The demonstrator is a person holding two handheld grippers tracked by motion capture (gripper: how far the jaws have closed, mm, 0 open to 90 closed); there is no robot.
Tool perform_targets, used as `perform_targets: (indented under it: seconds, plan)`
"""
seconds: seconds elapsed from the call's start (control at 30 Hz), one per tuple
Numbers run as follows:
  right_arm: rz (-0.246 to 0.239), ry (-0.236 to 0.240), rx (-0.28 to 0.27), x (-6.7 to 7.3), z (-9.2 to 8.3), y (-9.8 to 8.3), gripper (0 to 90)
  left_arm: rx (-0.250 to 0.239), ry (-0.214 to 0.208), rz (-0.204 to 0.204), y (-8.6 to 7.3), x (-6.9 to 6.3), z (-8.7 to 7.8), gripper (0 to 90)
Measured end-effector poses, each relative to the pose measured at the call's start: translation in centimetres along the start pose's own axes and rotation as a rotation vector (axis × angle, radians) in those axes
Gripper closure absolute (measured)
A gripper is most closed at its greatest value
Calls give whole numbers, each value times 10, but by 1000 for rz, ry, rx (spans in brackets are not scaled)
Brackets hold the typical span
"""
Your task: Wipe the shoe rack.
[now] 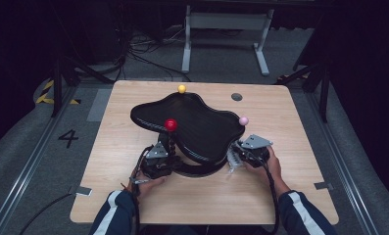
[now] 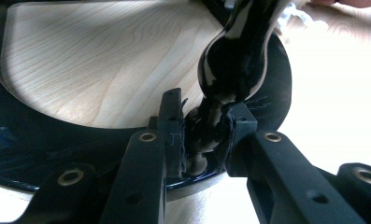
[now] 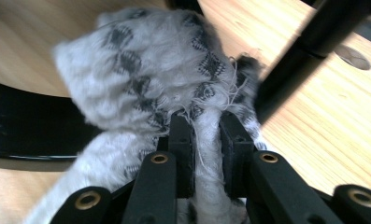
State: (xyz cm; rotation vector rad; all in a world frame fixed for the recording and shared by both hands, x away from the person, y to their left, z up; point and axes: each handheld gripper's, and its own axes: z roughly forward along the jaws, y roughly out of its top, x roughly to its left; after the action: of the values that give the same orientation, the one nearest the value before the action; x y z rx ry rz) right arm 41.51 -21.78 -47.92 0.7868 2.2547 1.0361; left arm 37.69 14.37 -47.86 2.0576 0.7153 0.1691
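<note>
High view dim w/ black surroundings; table lit from above, washed-out glare in left gripper view, cloth blurred.

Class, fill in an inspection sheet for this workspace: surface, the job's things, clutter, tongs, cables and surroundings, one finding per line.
Surface: light wooden table with a dark round inset near the far edge.
Job's things: glossy black wavy stand on a ring base, with red, yellow and pink balls; grey-white patterned cloth.
Clutter: nothing seen.
Tongs: left tongs shut on the stand's black stem; right tongs shut on the cloth.
Cables: one trails from each tool along the forearms; more lie on the floor behind.
Surroundings: dark room, grey floor marked 4, white frame legs.
</note>
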Motion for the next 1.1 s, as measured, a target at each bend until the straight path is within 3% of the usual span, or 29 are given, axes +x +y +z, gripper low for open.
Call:
perform_targets:
  seconds: [0.07,0.13,0.3,0.4,0.67,1.1]
  plan:
    - [9,4,-1,0,0,0,778,0,0,0,0,0,0,739]
    - [-18,-10,7,3,0,2,780,2,-2,0,0,0,0,738]
    - [-19,16,-4,9,0,3,781,1,-1,0,0,0,0,738]
    - [-63,51,-9,20,-2,6,779,-2,0,-1,0,0,0,738]
    - [-99,119,-26,39,-3,11,779,-1,5,-4,0,0,0,738]
    - [-124,226,-45,71,-4,20,777,1,5,-4,0,0,0,737]
